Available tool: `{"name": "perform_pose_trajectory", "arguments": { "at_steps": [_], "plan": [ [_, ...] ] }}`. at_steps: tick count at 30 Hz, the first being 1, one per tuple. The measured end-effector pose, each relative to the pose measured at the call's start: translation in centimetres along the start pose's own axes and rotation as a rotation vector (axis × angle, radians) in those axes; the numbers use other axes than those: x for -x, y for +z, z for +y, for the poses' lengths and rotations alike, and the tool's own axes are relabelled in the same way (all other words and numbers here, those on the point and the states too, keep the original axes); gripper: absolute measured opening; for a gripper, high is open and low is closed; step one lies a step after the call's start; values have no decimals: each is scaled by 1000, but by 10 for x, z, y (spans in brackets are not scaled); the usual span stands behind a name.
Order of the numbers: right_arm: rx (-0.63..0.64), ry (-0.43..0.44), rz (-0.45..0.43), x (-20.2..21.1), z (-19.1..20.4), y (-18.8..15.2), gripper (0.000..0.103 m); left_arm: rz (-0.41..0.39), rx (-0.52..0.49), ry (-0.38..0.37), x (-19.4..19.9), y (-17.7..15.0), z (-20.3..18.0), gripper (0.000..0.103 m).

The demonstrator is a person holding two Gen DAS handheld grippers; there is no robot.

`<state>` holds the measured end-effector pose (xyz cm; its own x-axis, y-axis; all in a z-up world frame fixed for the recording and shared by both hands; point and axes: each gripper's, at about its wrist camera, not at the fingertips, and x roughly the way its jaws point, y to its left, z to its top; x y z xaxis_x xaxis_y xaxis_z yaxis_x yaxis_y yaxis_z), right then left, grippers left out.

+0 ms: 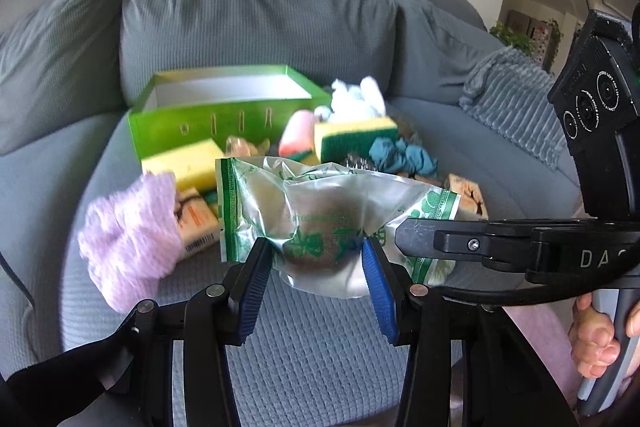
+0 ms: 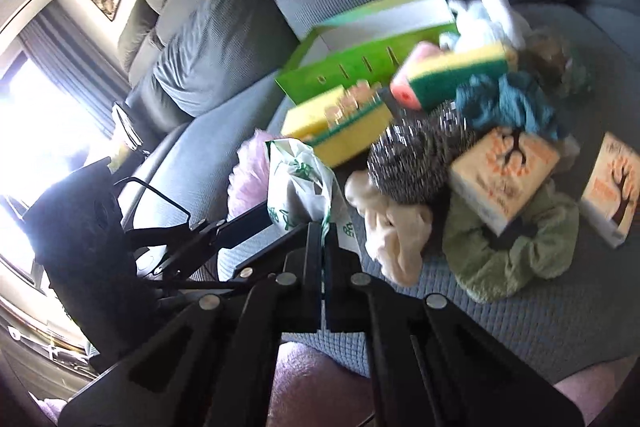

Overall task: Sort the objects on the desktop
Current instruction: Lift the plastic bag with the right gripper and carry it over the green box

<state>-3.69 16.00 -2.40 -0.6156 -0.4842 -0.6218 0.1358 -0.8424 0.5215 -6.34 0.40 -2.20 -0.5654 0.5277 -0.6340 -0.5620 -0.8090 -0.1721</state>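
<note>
A clear snack packet with green print [image 1: 320, 211] hangs above the grey sofa seat [image 1: 304, 347]. My right gripper [image 2: 323, 231] is shut on the packet's right edge; its black fingers [image 1: 424, 237] reach in from the right in the left wrist view. My left gripper [image 1: 318, 255] has its blue pads [image 1: 256, 291] on either side of the packet's lower bulge, jaws wide, touching or nearly so. The packet also shows in the right wrist view [image 2: 300, 179]. An open green box [image 1: 224, 115] stands behind the pile.
On the seat lie yellow-green sponges [image 1: 356, 139], a steel scourer [image 2: 416, 159], a purple sock [image 1: 132, 239], teal cloth [image 1: 404, 157], small orange boxes [image 2: 504, 171], a green scrunchie [image 2: 512, 259] and a white cloth [image 1: 356, 99]. Sofa cushions [image 1: 256, 23] rise behind.
</note>
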Motion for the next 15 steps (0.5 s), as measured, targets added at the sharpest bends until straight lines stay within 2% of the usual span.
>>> {"name": "perform_pose_trajectory", "arguments": {
  "at_steps": [7,10,15],
  "plan": [
    [29,27,-44,6,11,20,0,-20,-9,26,4,22,1,44],
    [42,39,-63,5,14,32,0,-25,-21,38,2,34,1,36],
    [63,41,-106,1,15,58,0,-40,-20,59,-6,57,9,36]
  ]
}}
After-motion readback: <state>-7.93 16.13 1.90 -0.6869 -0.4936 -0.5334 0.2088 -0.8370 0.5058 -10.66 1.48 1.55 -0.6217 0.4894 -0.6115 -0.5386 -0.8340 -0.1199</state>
